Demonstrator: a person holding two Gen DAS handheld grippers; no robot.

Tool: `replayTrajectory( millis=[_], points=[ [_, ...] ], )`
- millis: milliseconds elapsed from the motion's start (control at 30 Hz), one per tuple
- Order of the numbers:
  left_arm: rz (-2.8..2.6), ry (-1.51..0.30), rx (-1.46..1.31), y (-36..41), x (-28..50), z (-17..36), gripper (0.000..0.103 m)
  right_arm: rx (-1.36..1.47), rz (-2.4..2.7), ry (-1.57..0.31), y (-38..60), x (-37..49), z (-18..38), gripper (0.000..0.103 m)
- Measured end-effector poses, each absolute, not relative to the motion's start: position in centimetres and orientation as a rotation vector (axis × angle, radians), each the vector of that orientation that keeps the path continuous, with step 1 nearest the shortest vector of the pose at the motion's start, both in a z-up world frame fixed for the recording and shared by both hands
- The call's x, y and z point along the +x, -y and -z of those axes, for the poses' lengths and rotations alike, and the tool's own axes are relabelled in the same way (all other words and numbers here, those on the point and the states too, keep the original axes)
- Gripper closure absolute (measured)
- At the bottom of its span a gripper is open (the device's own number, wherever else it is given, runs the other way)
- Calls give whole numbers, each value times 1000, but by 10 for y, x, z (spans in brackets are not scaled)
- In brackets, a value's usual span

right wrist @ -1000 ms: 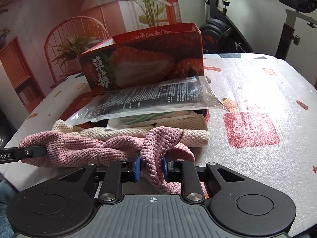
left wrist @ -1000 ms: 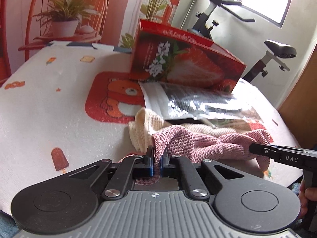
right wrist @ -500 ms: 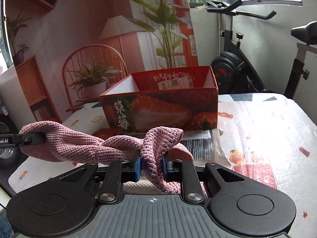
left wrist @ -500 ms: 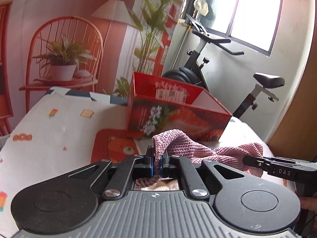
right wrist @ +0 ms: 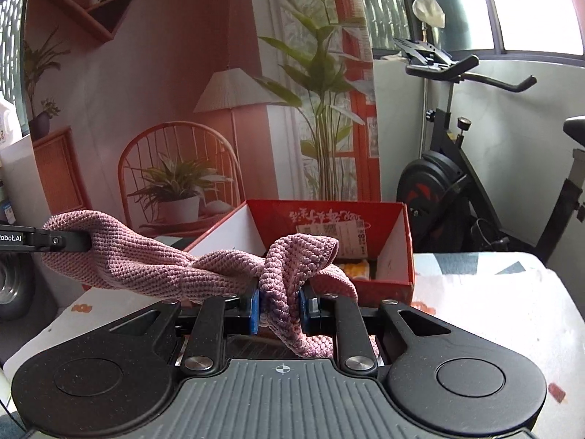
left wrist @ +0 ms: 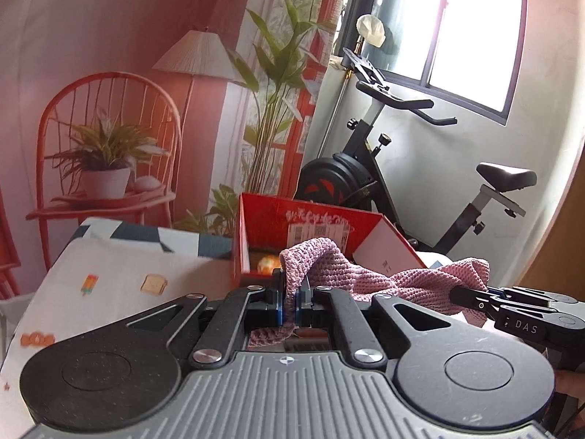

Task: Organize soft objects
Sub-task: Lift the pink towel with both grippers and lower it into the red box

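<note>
Pink cloth (right wrist: 153, 267) stretched — both tools (left wrist: 289, 301) (right wrist: 279, 309) clamped

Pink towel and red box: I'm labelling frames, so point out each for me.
pink towel (right wrist: 153, 267), right wrist view, on the twisted span between the two grippers.
red box (right wrist: 398, 241), right wrist view, on its right inner wall.

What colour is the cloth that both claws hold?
The cloth is dusty pink with a waffle knit, best seen in the right wrist view.

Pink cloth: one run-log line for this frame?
phase: carry | left gripper: shut on pink cloth | right gripper: shut on pink cloth | cloth: slung between both, in front of open red box | table: below
</note>
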State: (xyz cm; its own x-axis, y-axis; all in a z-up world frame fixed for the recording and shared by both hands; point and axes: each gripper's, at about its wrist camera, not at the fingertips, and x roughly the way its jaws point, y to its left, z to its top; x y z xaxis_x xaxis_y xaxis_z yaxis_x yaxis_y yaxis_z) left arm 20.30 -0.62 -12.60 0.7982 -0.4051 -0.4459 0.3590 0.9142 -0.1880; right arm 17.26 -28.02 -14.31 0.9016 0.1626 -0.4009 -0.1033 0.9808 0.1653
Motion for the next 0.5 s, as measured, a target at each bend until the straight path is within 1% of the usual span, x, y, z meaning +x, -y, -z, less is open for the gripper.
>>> replayTrajectory(
  millis=[233, 500],
  points=[
    [379, -494, -74, 43, 264, 119, 96, 108, -106, -434, 296, 241, 132, 84],
    [361, -524, -5, 83, 323, 132, 96, 57, -63, -516, 296, 310, 161, 84]
  ],
)
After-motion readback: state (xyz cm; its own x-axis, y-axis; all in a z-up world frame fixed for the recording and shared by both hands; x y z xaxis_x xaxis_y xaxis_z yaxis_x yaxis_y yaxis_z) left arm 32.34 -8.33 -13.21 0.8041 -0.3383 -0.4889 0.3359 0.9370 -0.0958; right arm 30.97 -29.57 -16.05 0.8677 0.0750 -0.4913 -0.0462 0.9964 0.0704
